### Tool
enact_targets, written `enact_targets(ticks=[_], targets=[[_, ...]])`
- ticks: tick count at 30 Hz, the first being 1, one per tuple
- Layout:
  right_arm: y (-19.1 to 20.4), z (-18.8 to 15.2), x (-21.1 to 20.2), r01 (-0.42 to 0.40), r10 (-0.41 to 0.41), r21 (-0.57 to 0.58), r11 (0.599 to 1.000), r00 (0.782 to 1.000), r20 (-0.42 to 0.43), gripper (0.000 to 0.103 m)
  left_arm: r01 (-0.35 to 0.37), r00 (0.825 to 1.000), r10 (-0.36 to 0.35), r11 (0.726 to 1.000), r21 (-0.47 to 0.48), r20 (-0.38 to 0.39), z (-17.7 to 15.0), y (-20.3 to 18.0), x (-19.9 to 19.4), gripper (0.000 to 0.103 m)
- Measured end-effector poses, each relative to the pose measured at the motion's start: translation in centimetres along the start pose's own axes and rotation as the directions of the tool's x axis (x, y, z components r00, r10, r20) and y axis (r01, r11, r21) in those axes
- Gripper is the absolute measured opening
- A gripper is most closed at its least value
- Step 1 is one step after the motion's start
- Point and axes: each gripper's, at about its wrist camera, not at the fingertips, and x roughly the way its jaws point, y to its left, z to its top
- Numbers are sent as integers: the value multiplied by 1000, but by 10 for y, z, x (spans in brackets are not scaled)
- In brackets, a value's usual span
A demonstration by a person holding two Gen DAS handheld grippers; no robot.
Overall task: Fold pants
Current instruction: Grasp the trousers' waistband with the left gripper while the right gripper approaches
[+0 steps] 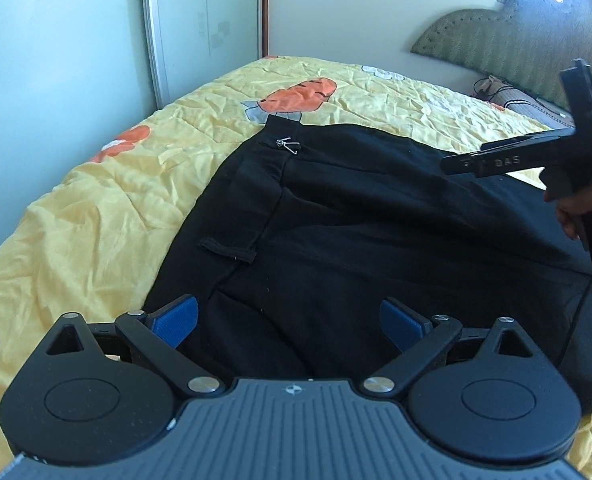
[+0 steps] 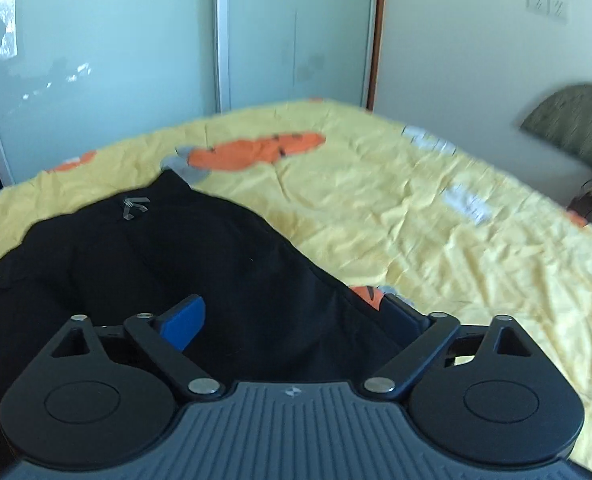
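Observation:
Black pants (image 1: 356, 220) lie spread on a yellow bedspread (image 1: 116, 184), waistband with a small metal clasp (image 1: 287, 145) at the far end. My left gripper (image 1: 289, 320) is open, its blue pads (image 1: 178, 320) low over the near part of the pants. My right gripper (image 2: 292, 318) is open above the pants (image 2: 176, 256) near their right edge; it also shows in the left wrist view (image 1: 496, 158), held in the air at the right.
The yellow bedspread (image 2: 436, 220) has orange carrot prints (image 2: 252, 150). Pale sliding wardrobe doors (image 2: 136, 60) stand behind the bed. A green padded headboard (image 1: 516, 40) and a pillow (image 1: 524, 102) are at the right.

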Motion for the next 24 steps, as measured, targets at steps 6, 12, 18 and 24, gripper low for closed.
enact_targets(ticks=[6, 12, 18, 24], targets=[[-29, 21, 52, -136, 139, 52, 989, 989, -54, 69, -21, 1000, 21, 1000, 13, 11, 26, 6, 17, 99], [-23, 31, 61, -195, 193, -23, 981, 978, -84, 16, 45, 998, -48, 997, -68, -42, 63, 16, 46, 99], [60, 2, 11, 89, -53, -519, 850, 995, 84, 7, 213, 963, -259, 901, -377, -75, 99, 42, 79, 98], [117, -48, -33, 207, -86, -723, 659, 976, 201, 7, 330, 918, -397, 786, -523, -18, 126, 46, 102, 98]])
